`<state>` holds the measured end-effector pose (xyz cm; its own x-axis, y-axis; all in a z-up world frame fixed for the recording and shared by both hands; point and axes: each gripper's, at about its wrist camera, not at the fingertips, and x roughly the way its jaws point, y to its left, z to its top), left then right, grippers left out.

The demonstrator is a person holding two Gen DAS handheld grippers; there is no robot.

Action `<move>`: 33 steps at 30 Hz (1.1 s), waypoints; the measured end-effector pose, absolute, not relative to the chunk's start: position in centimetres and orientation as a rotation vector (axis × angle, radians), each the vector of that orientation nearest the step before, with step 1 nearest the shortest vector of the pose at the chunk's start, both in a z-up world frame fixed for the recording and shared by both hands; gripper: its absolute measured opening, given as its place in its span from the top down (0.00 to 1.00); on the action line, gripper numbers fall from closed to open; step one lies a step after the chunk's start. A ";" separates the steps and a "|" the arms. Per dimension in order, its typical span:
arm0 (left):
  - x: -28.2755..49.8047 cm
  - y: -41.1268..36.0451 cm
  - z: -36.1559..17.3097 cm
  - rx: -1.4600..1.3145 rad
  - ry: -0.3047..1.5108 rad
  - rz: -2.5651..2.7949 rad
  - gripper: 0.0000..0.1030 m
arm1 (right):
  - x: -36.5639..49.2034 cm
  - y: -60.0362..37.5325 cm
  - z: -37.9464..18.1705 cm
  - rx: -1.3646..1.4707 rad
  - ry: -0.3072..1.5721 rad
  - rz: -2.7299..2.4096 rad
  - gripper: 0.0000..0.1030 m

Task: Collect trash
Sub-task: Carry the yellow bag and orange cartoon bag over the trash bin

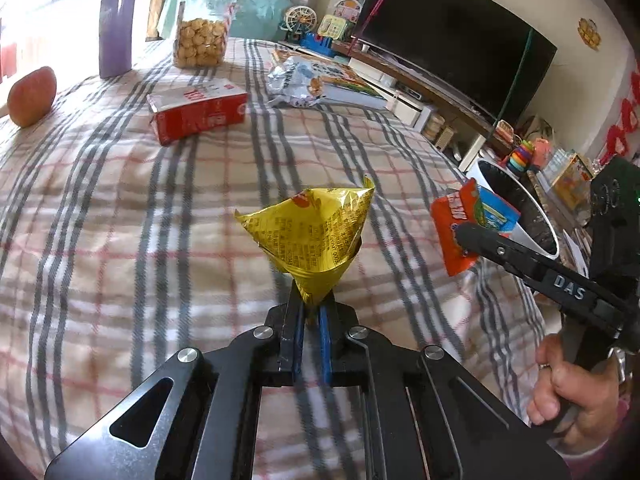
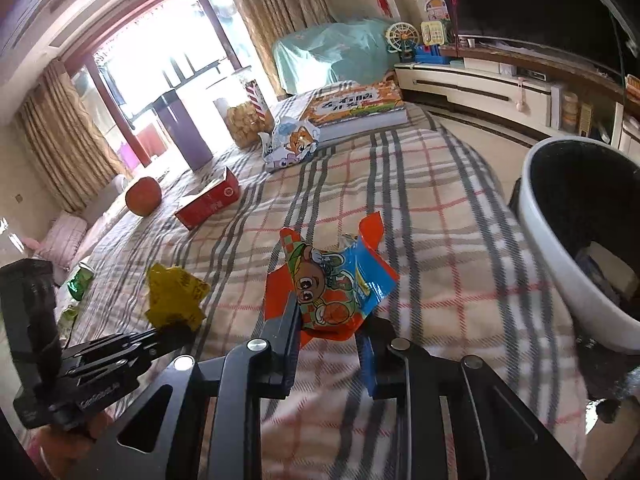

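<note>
- While pinched shut on the bottom corner of a yellow snack wrapper (image 1: 312, 232), hung above the plaid cloth (image 1: 120, 208) with the crumpled foil fanning upward: the fingers of the left gripper (image 1: 310, 304), blue pads pressed against the wrapper's point.
- Seen from the right wrist camera as the same yellow snack wrapper (image 2: 174, 296) raised clear of the plaid cloth (image 2: 420, 208), at the tip of the left gripper (image 2: 176, 330).
- Clamped on an orange-and-blue snack wrapper (image 2: 332, 280) printed with a cartoon animal, its fingers at either side of the bunched lower edge: the right gripper (image 2: 330, 320).
- Held aloft in the left wrist view too, the orange-and-blue snack wrapper (image 1: 456, 216) caught in the right gripper (image 1: 464, 238), just beside the rim of a white trash bin (image 1: 482, 166) and not yet over its opening.
- Gripped at the handle by the person's right hand (image 1: 572, 388).
- Stood off the right edge of the cloth, black-lined, with some scraps showing inside: the white trash bin (image 2: 536, 216).
- Lay farther back on the cloth, well apart from both grippers: a red carton (image 1: 200, 110) on its side, a crumpled silver snack bag (image 1: 298, 80) touching a picture book (image 1: 348, 84), and a round orange-red fruit (image 1: 32, 96).
- Stood upright near the far edge: a clear jar of biscuits (image 1: 202, 32) and a purple tumbler (image 1: 116, 24).
</note>
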<state>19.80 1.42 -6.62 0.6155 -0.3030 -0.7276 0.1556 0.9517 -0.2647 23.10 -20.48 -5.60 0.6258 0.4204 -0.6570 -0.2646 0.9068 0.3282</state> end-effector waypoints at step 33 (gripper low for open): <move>18.9 -12.0 -2.6 -0.018 0.815 -0.458 0.95 | 18.3 -31.8 -2.8 0.294 0.697 0.316 0.76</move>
